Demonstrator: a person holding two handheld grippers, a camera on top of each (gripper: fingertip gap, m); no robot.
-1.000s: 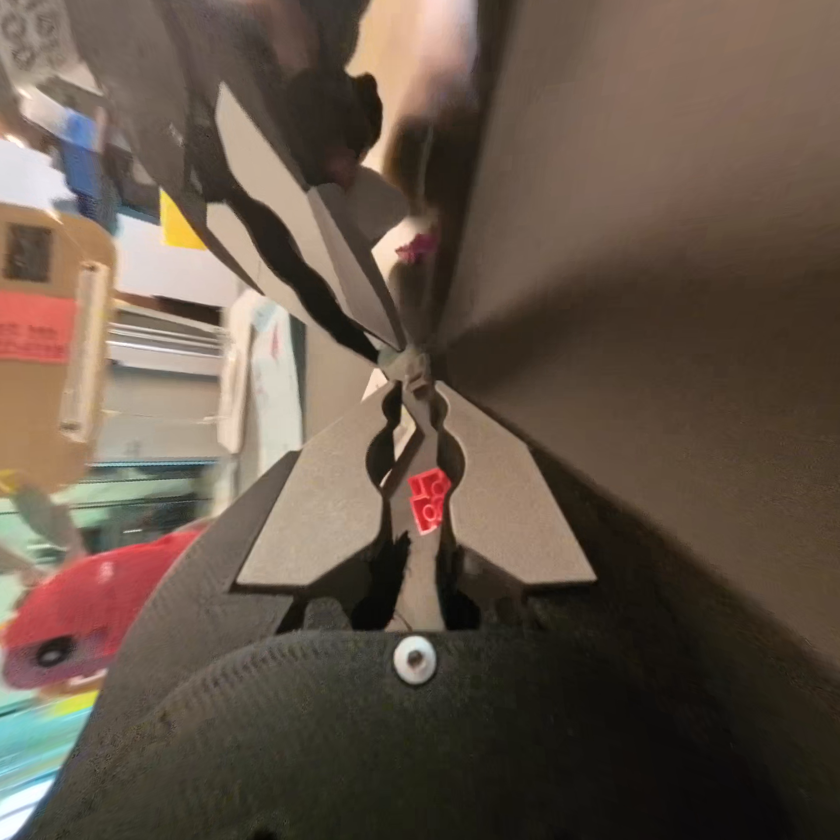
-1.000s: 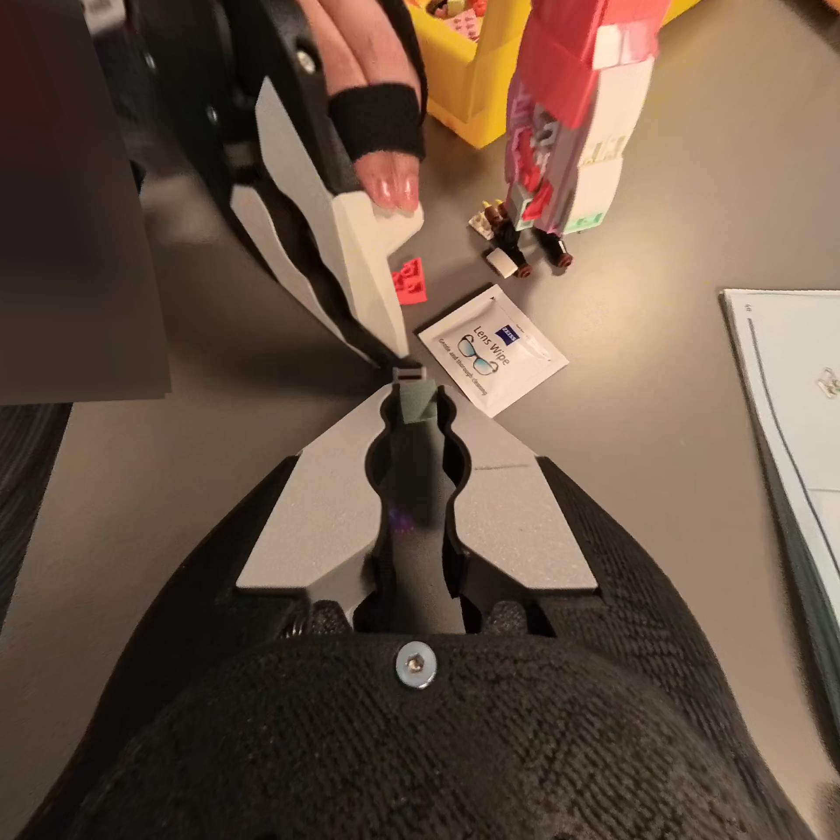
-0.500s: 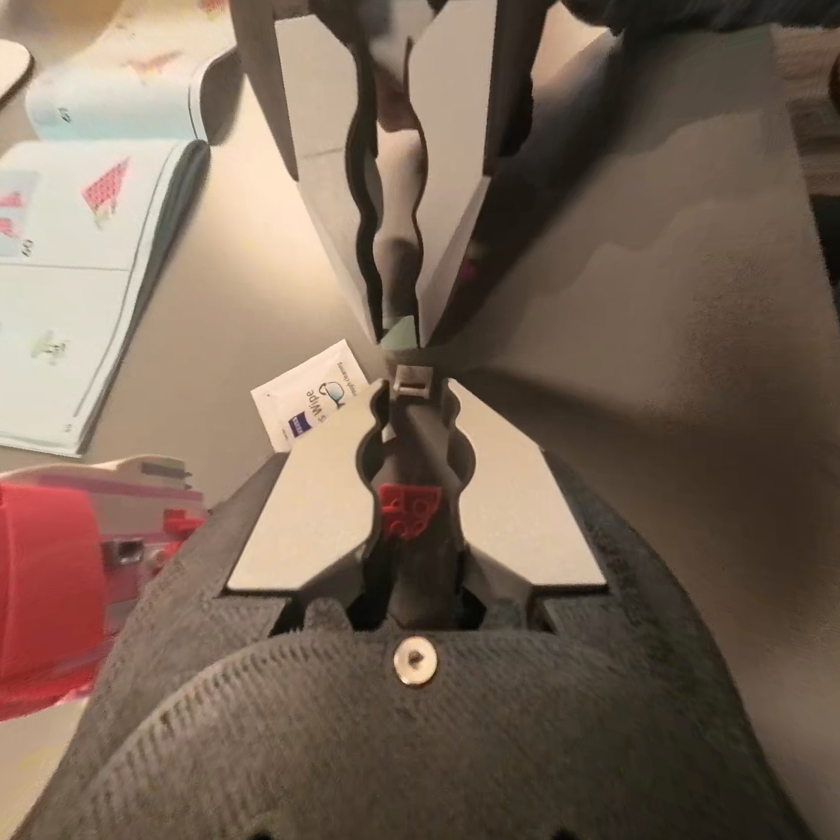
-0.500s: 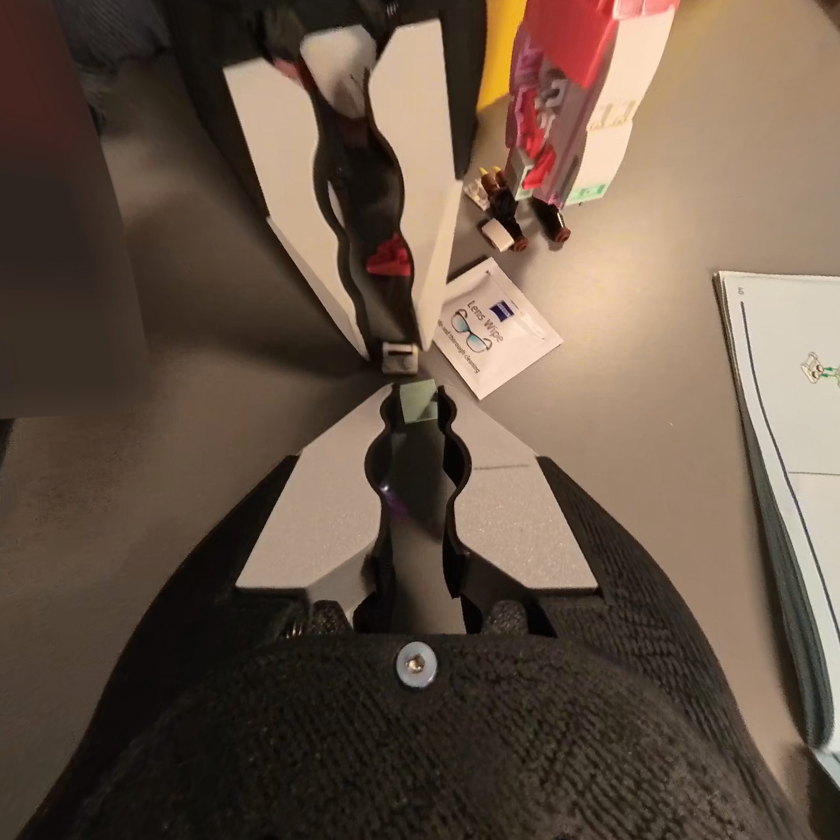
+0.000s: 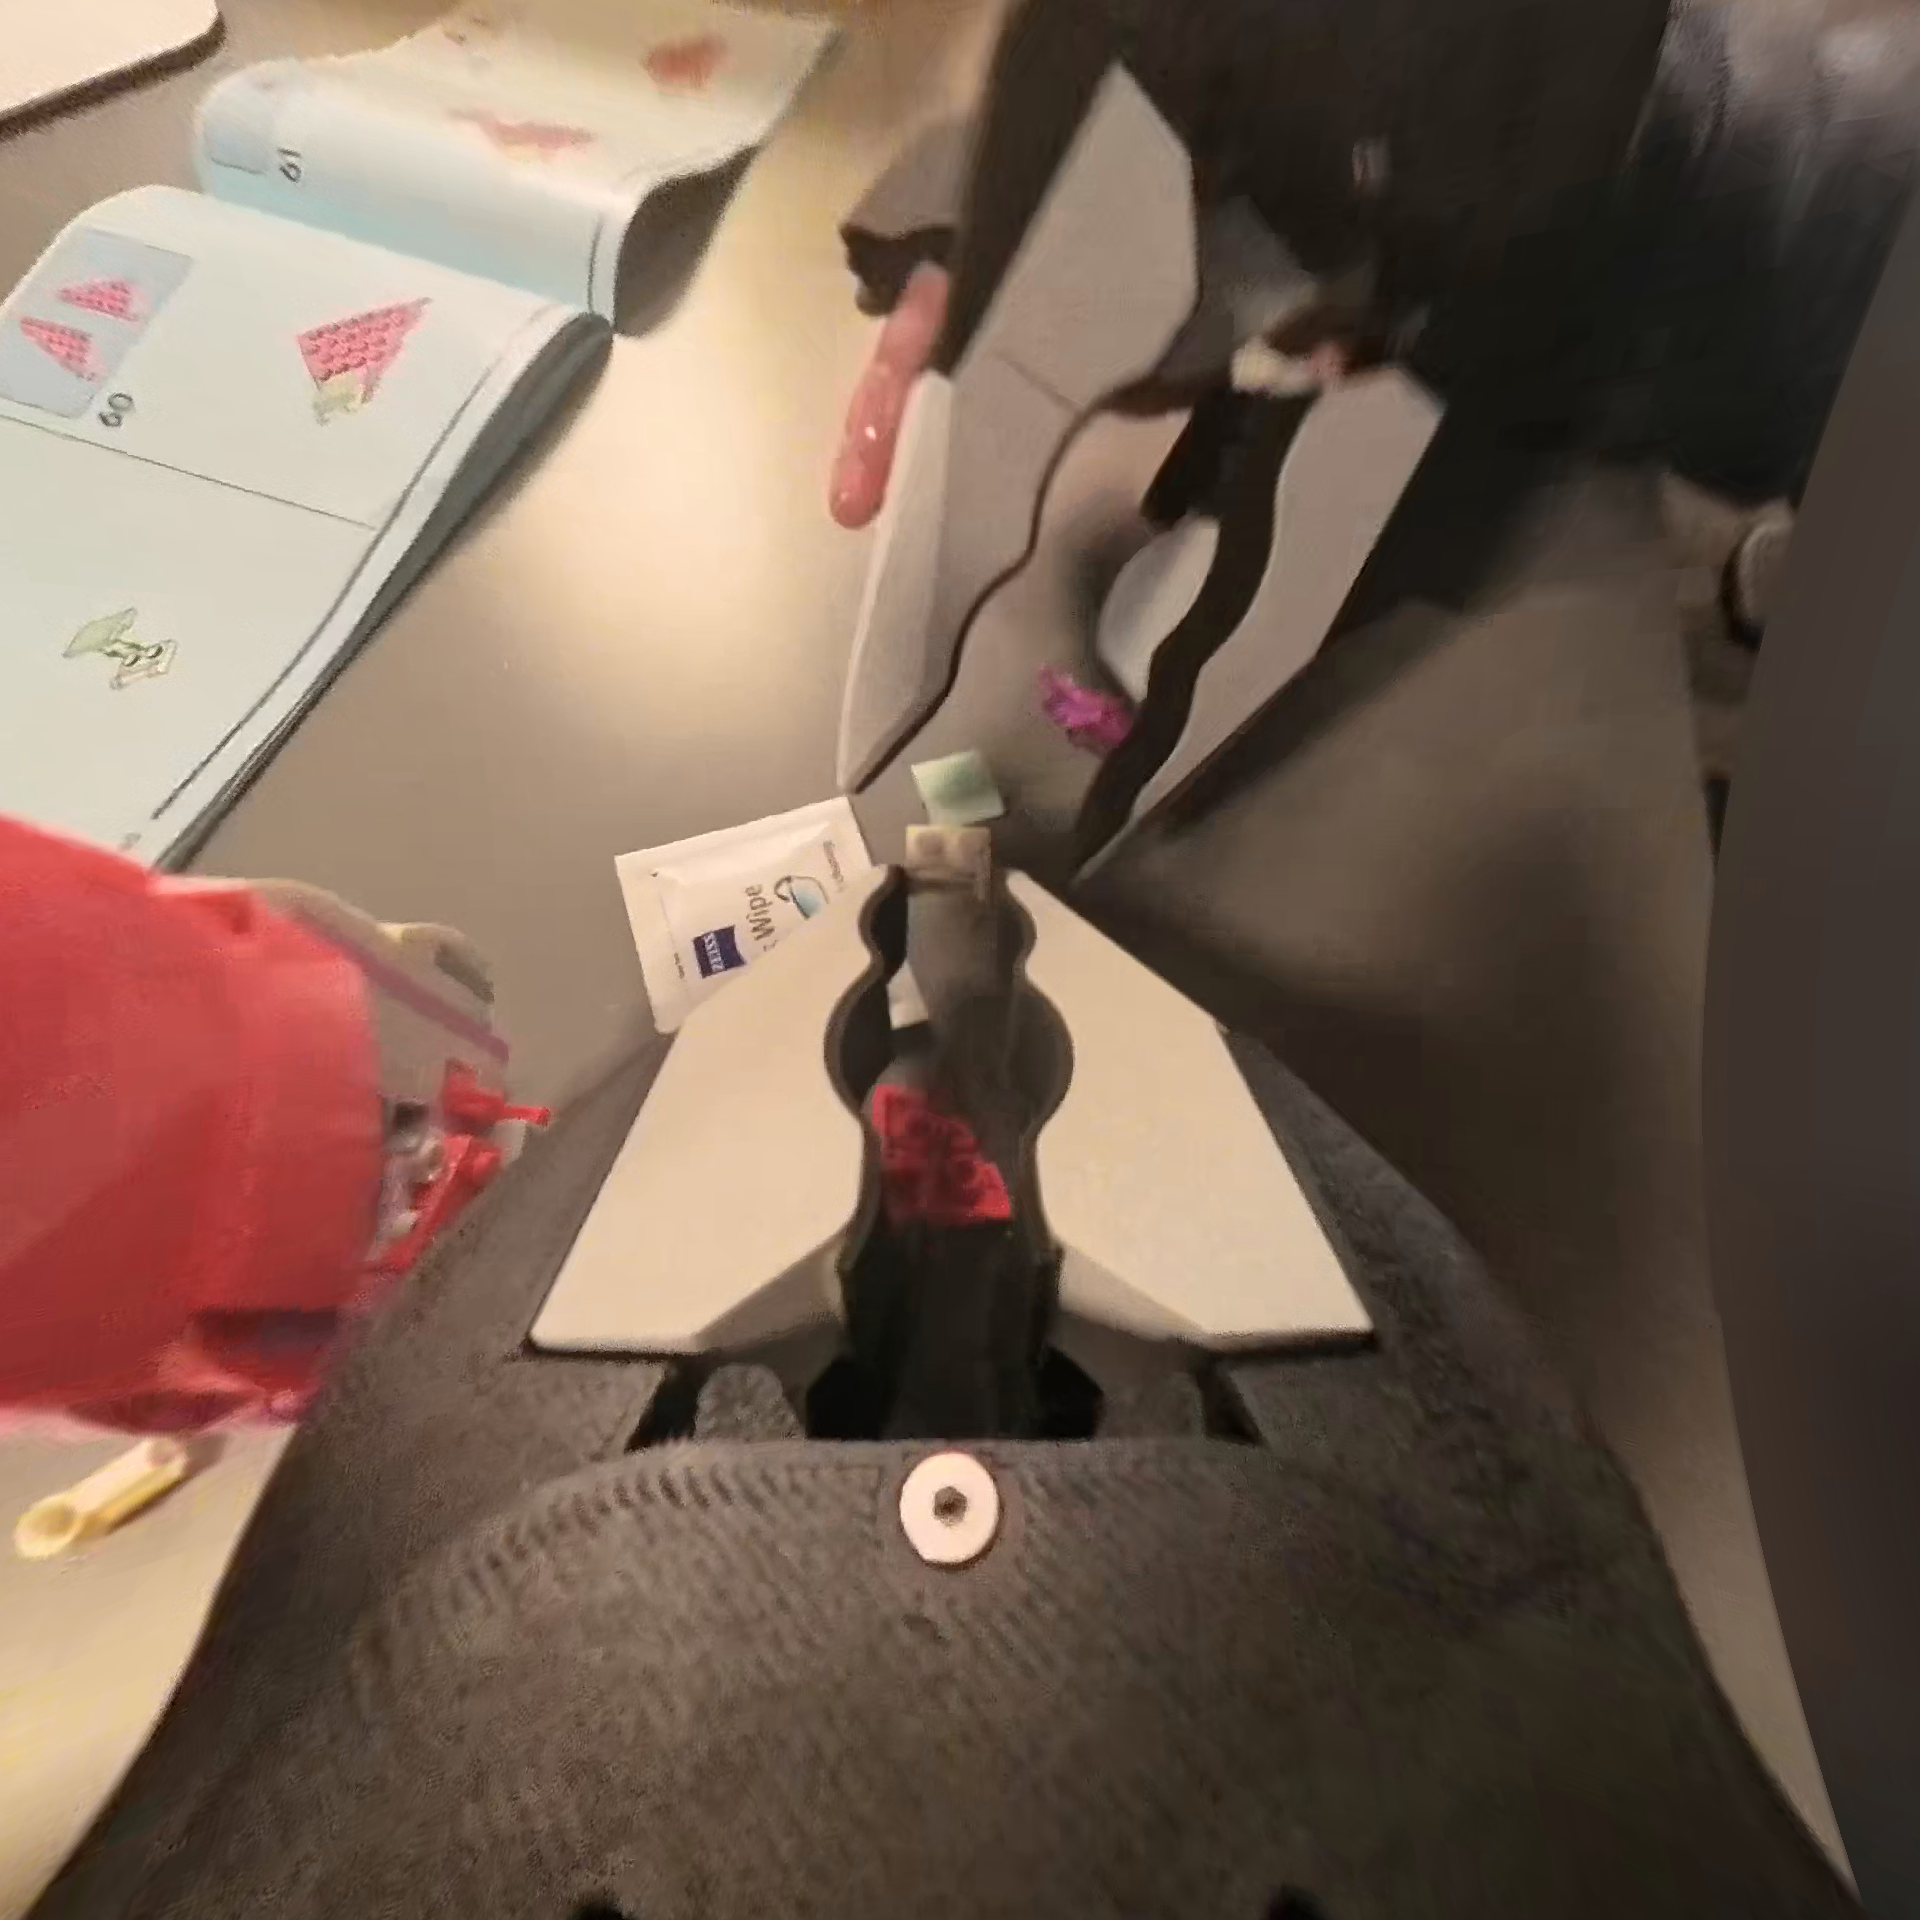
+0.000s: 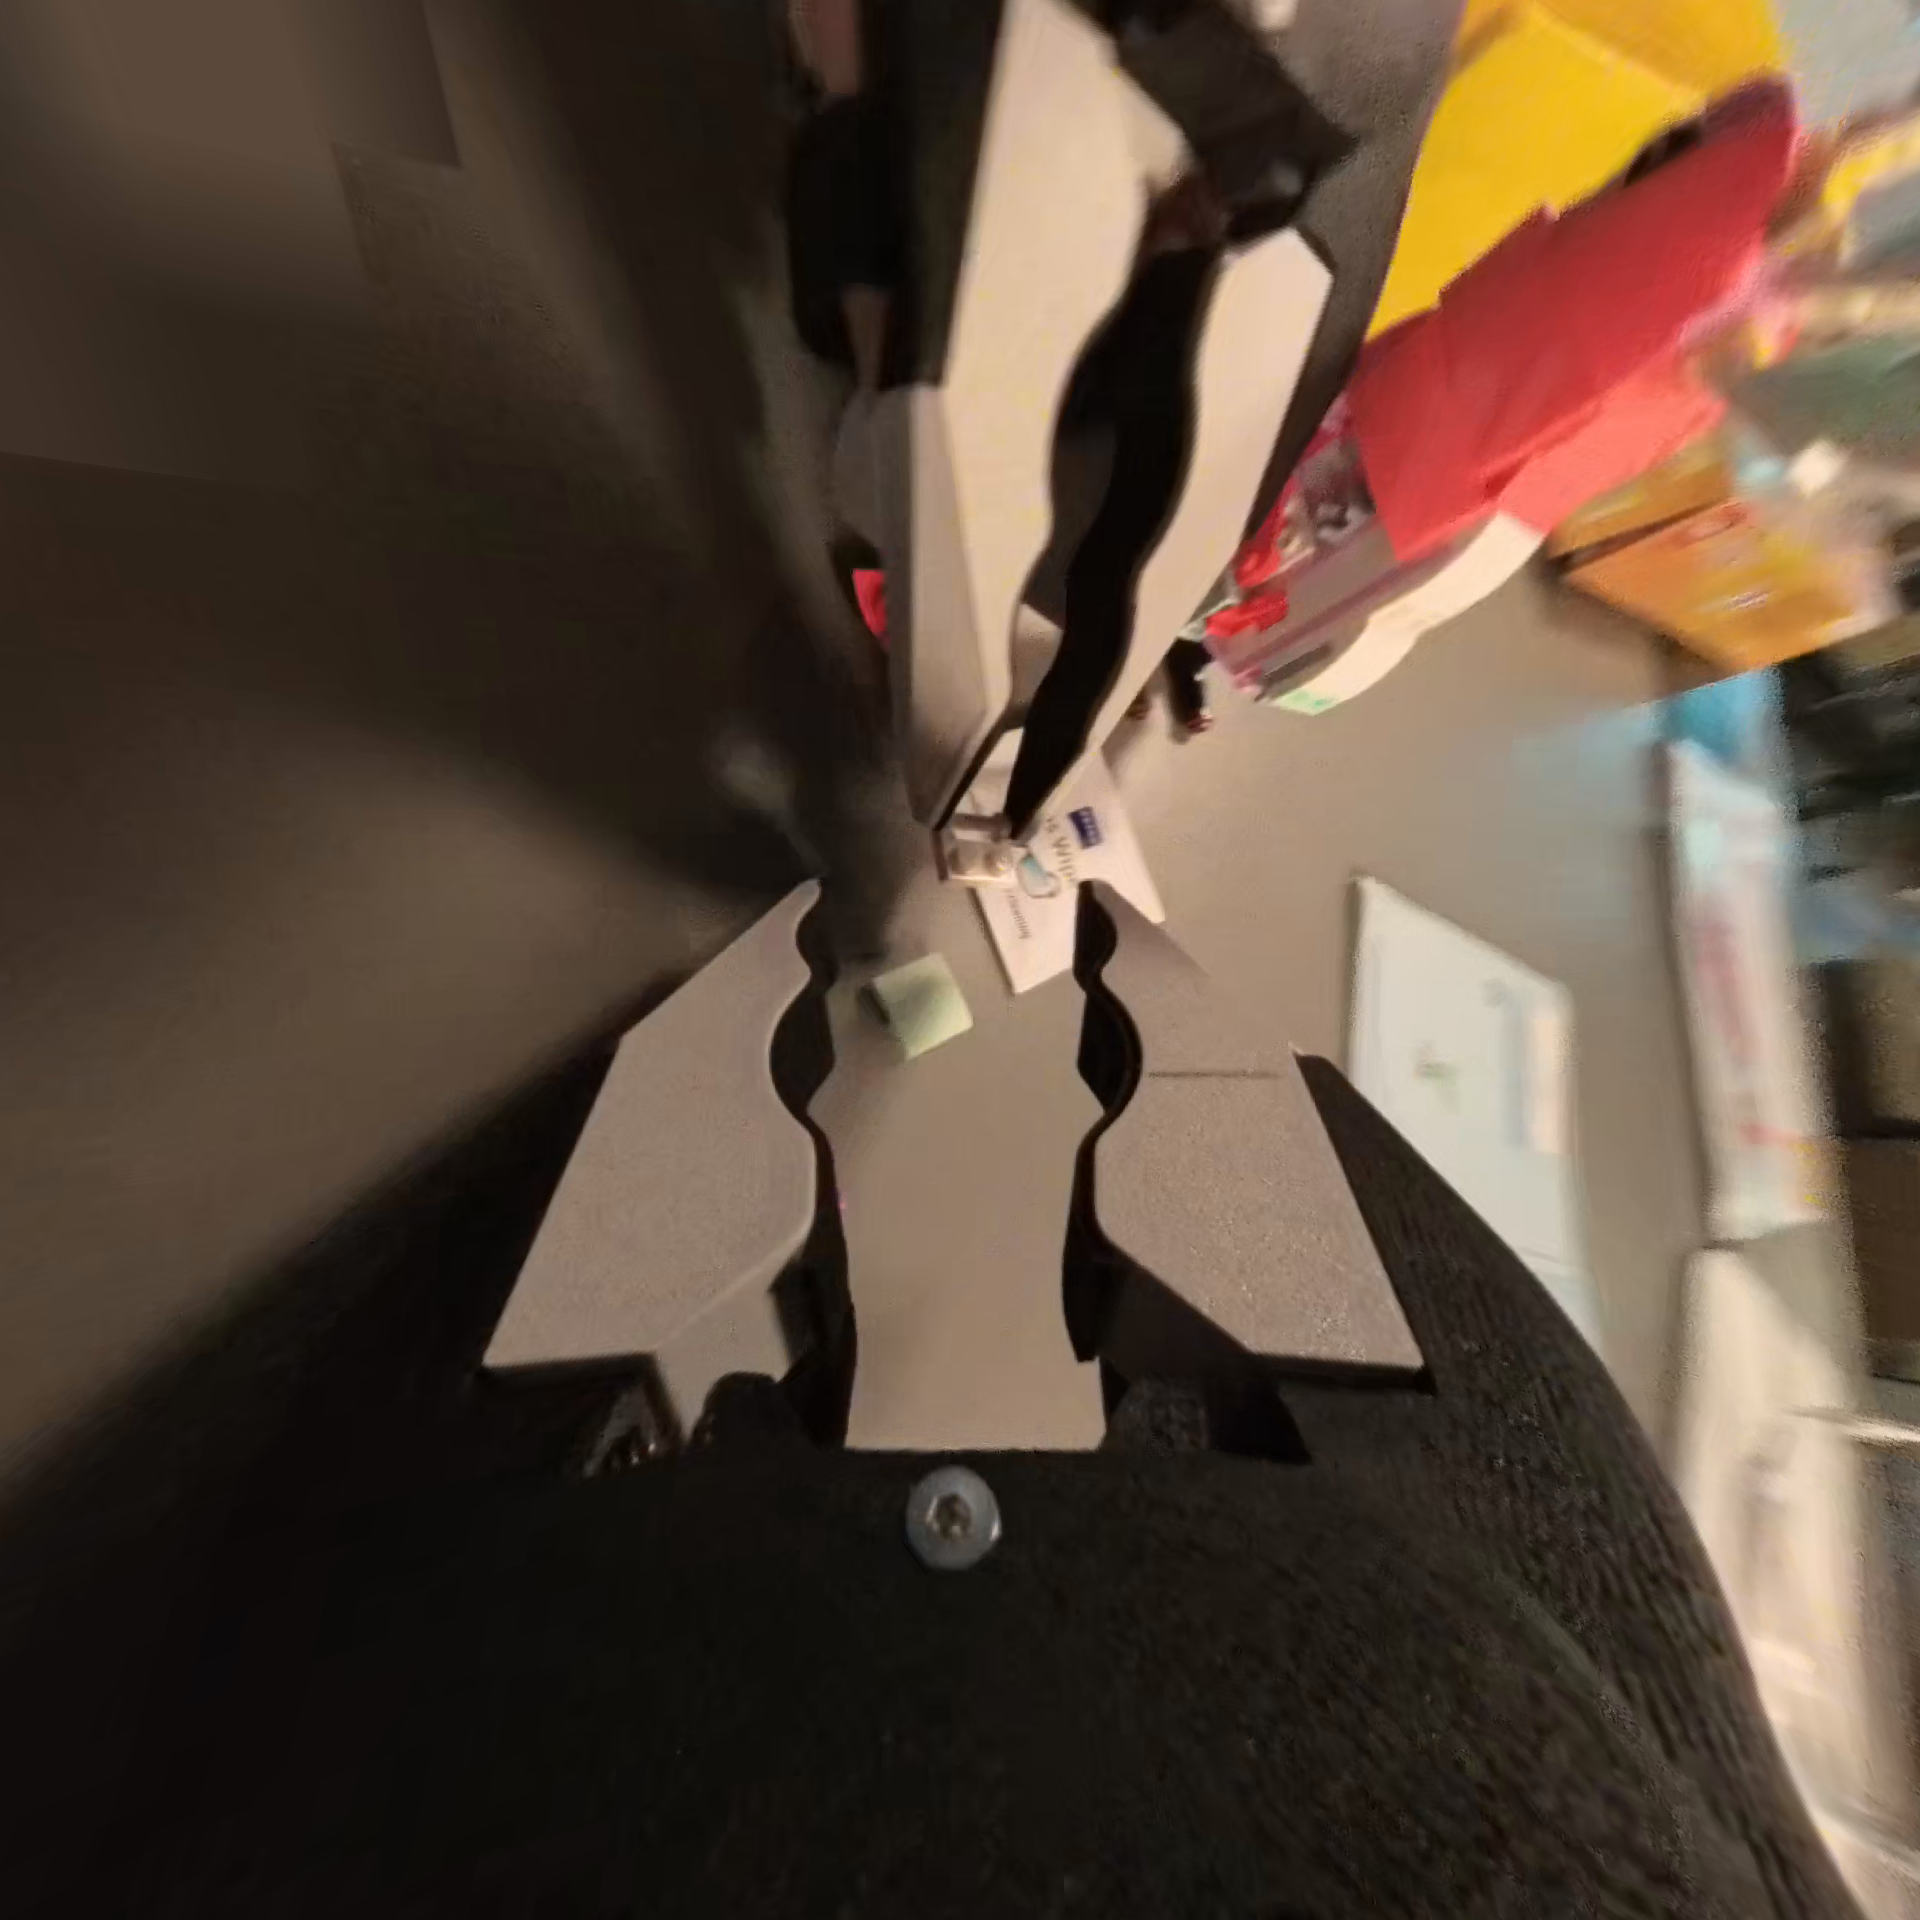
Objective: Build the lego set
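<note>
My left gripper (image 5: 948,868) clamps a small grey brick (image 5: 945,854) at frame centre. My right gripper (image 6: 951,935) stands apart; the pale green tile (image 6: 916,1006) lies loose between its fingers, near the white sachet (image 6: 1049,914).

On the grey-brown worktop (image 5: 582,644) we see an open booklet (image 5: 239,436) and a white sachet (image 5: 727,914). We also see a pale green tile (image 6: 920,1006) there.
</note>
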